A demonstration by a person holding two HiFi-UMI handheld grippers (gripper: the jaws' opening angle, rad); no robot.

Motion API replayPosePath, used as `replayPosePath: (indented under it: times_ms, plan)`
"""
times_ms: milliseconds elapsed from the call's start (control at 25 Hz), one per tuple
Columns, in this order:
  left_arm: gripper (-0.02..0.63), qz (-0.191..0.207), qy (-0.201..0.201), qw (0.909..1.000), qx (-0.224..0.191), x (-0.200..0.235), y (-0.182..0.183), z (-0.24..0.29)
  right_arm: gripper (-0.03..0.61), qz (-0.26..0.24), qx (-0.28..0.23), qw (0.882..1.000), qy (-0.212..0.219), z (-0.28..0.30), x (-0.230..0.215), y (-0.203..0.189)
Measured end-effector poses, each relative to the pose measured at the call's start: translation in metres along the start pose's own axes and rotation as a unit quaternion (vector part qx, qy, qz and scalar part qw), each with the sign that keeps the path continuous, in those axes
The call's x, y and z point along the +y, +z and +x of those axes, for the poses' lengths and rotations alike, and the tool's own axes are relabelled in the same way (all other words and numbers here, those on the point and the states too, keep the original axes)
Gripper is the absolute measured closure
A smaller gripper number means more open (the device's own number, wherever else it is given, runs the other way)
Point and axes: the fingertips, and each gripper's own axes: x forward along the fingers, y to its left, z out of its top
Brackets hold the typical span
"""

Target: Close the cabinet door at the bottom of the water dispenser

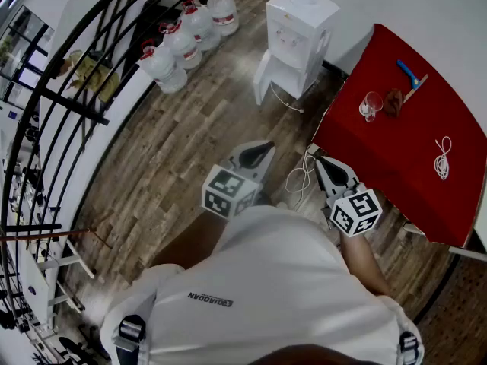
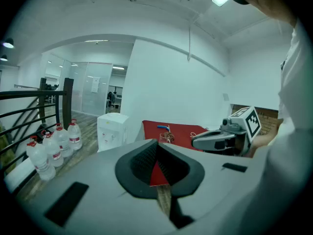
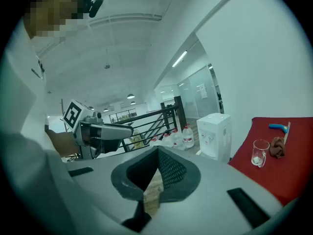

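Note:
The white water dispenser (image 1: 298, 30) stands on the wood floor by the wall, well ahead of me. Its bottom cabinet door (image 1: 264, 78) hangs swung outward to the left. It also shows small in the left gripper view as the dispenser (image 2: 111, 130) and in the right gripper view as the dispenser (image 3: 215, 133). My left gripper (image 1: 265, 148) is held close to my body, shut and holding nothing. Beside it, my right gripper (image 1: 319, 163) is also shut and holding nothing. Both point toward the dispenser from far away.
Several large water bottles (image 1: 183, 44) stand left of the dispenser by a black railing (image 1: 84, 74). A red-covered table (image 1: 411, 166) at right carries a glass (image 1: 370, 105), a blue tool (image 1: 407, 73) and a coiled white cord (image 1: 441, 157). A white cable (image 1: 298, 177) lies on the floor.

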Motion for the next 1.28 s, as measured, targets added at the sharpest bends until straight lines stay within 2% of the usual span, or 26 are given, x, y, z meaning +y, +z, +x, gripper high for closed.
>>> replayPosePath:
  times_ms: [120,280,360,600,1280]
  plan:
    - [0.617,-0.01,0.002,0.9999,0.002,0.004,-0.003,0.001,0.557,0.011,-0.008,1.0,0.0,0.002,-0.002,0.001]
    - [0.617,-0.061,-0.004,0.9981,0.004,0.011,-0.011,0.002,0.557,0.022,-0.017,1.0,0.007,0.007,0.001,0.005]
    - [0.617,-0.073,-0.002,0.9973,0.004,0.012,-0.013,0.0,0.557,0.018,-0.012,1.0,0.0,0.008,0.001,0.004]
    - [0.617,-0.056,0.001,0.9984,0.003,0.013,-0.012,-0.003,0.557,0.037,-0.013,0.999,-0.007,0.01,-0.003,0.0]
    - [0.617,-0.045,0.001,0.999,0.003,0.01,-0.011,-0.004,0.557,0.038,-0.012,0.999,0.0,0.01,0.001,0.0]
